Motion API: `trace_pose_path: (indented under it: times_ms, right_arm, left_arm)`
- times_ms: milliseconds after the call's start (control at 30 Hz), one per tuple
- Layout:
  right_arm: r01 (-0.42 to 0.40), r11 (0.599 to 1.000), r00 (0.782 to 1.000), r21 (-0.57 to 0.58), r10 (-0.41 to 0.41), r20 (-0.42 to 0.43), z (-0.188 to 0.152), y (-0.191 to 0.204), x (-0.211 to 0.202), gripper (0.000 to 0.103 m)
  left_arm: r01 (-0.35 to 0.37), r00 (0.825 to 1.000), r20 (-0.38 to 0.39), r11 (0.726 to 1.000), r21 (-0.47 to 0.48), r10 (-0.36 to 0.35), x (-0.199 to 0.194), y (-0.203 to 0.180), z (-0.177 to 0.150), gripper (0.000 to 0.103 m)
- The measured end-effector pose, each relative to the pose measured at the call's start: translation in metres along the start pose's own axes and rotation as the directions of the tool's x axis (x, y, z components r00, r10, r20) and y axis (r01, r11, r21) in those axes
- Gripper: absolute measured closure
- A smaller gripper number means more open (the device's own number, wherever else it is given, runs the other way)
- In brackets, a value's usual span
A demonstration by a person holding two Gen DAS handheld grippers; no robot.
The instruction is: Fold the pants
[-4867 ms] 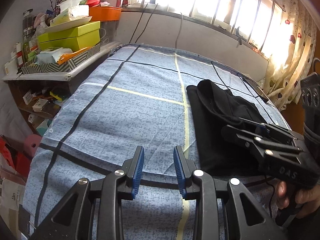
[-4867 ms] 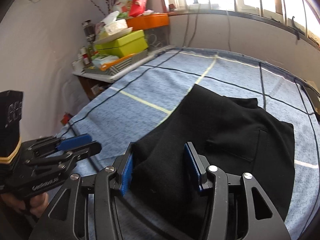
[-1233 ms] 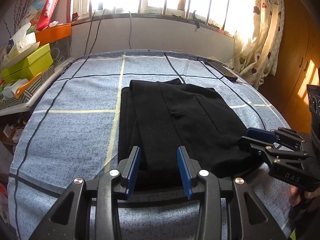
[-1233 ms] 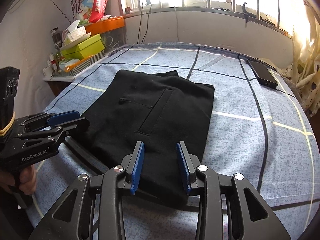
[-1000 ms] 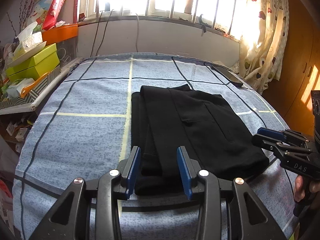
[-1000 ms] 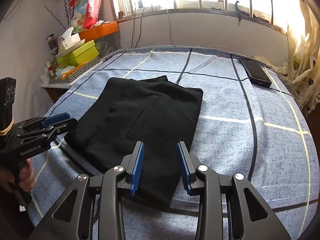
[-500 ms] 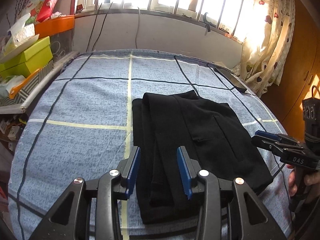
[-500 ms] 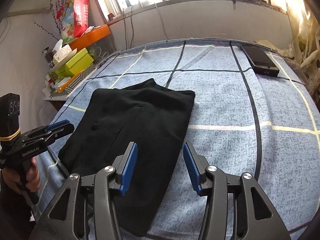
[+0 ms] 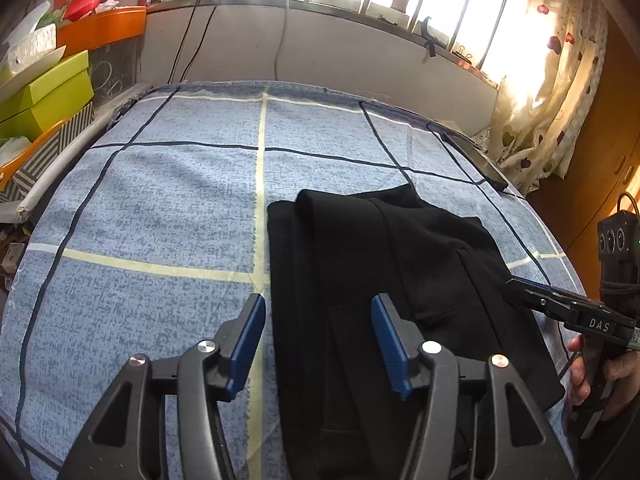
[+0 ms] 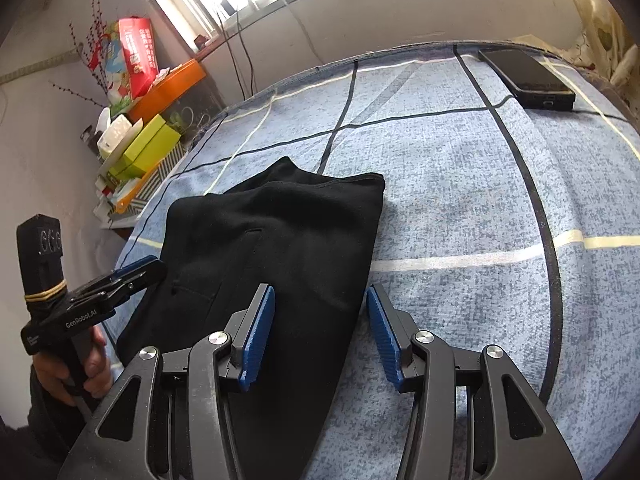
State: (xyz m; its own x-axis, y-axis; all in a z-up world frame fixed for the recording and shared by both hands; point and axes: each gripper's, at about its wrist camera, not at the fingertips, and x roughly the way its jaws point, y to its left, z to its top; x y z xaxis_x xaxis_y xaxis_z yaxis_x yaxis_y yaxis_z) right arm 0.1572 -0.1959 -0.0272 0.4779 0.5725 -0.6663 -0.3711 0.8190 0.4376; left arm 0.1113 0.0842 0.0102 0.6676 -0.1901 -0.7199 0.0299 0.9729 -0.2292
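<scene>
Your folded black pants lie flat on the bed, on its blue checked cover, slightly right of the yellow centre stripe and reaching toward the near edge. Your left gripper hangs released above the near left part of the pants, its blue pads spread wide, one over bare cover and one over the cloth; nothing sits between them. Your right gripper is likewise spread and empty, straddling the right-hand edge of the pants.

To the left of the pants you have a wide stretch of bare cover running to the bed's left edge. Beyond that edge stands a crowded shelf with green boxes and an orange tray. The far end of the bed meets the wall under the window.

The right wrist view shows a dark phone lying near the far right corner of the bed, well apart from the pants, with open cover between; in the left wrist view that corner shows only as a thin dark shape. The left wrist view alone shows the curtain and the wooden cupboard past the bed's right side.
</scene>
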Motion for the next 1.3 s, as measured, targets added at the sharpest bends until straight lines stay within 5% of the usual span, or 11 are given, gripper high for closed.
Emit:
trace_pose_path:
  times_ms: [267,600,833,1200,1300]
  right_arm:
    - [-0.040,0.999,0.999,0.034,0.040,0.003,0.002,-0.002,0.002,0.054]
    - [-0.164,0.983,0.984,0.078,0.169,-0.061,-0.014,0.001,-0.004,0.052]
    - [-0.168,0.980,0.983,0.106,0.175,-0.059,-0.001,0.000,0.007,0.052]
    - [-0.166,0.982,0.983,0.084,0.172,-0.064,-0.009,0.003,0.003,0.055]
    - [-0.133,0.989,0.989,0.061,0.137,-0.062,-0.007,0.007,0.006,0.065]
  left_arm:
    - [0.094,0.995,-0.030,0.990,-0.103,-0.097,0.013,0.016,0.006,0.040]
    - [0.186,0.979,-0.068,0.975,-0.120,-0.195,0.003,0.011,-0.008,0.041]
    - [0.132,0.988,-0.069,0.986,-0.100,-0.140,0.021,0.001,0.009,0.038]
    - [0.111,0.991,-0.073,0.993,-0.050,-0.114,0.004,-0.005,-0.012,0.038]
    - [0.095,0.992,-0.077,0.995,-0.040,-0.098,0.007,-0.008,-0.008,0.041]
